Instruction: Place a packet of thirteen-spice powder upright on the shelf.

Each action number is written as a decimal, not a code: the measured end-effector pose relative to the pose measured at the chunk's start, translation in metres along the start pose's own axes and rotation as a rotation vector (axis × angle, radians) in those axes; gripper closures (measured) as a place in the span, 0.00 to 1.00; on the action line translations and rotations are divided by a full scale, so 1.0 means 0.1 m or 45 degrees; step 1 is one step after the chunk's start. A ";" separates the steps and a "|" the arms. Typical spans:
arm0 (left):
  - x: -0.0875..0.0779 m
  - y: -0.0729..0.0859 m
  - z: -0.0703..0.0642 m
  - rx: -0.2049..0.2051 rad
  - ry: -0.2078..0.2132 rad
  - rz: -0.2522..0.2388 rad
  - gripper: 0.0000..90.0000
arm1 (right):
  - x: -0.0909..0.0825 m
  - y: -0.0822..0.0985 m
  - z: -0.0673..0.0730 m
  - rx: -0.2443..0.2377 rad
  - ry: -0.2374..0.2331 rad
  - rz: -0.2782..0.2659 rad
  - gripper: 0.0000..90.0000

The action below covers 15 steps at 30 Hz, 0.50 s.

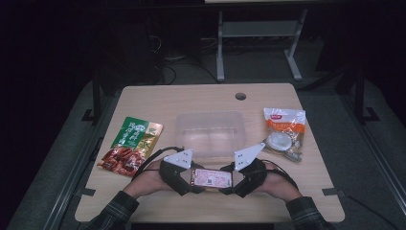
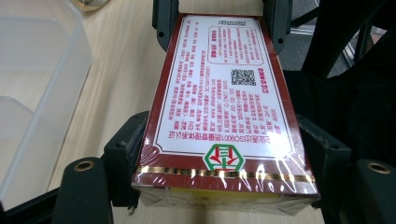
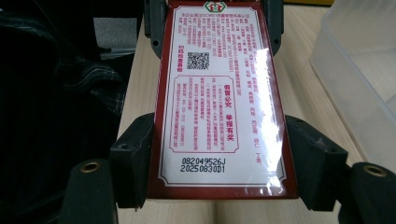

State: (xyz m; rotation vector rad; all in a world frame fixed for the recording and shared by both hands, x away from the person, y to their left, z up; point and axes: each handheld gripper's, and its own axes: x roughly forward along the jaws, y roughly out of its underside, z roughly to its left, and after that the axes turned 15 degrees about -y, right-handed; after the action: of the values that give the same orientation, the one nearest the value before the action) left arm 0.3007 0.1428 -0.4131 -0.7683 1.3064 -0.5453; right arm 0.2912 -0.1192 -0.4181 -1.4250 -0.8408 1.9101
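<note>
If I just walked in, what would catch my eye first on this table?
Probably the red-bordered printed box near the table's front edge, with the left gripper at one end and the right gripper at the other. Behind it stands a clear plastic bin, with a green snack pouch to its left and an orange-and-white packet to its right.

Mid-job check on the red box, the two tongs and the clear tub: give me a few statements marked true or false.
1. The red box sits between the left tongs and the right tongs. True.
2. The box lies inside the clear tub. False: it is in front of the tub, outside it.
3. The box's printed white label faces up. True.
4. The green-and-red pouch is on the tub's right. False: it lies on its left; the orange-and-white bag is on the right.
5. The tub holds a bag. False: it looks empty.
</note>
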 end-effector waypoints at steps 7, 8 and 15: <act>-0.01 0.02 0.01 -0.001 0.013 -0.008 0.34 | 0.01 0.00 0.00 -0.008 0.005 0.003 0.34; -0.01 0.02 0.01 -0.001 0.013 -0.008 0.35 | 0.01 0.00 0.00 -0.008 0.005 0.003 0.34; -0.04 0.03 0.04 -0.021 -0.016 0.006 0.35 | 0.00 0.03 -0.01 0.049 0.029 0.001 0.19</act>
State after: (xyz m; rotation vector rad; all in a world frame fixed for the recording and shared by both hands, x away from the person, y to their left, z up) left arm 0.3034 0.1481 -0.4126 -0.7812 1.3024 -0.5256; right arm 0.2923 -0.1212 -0.4207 -1.4215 -0.7890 1.8971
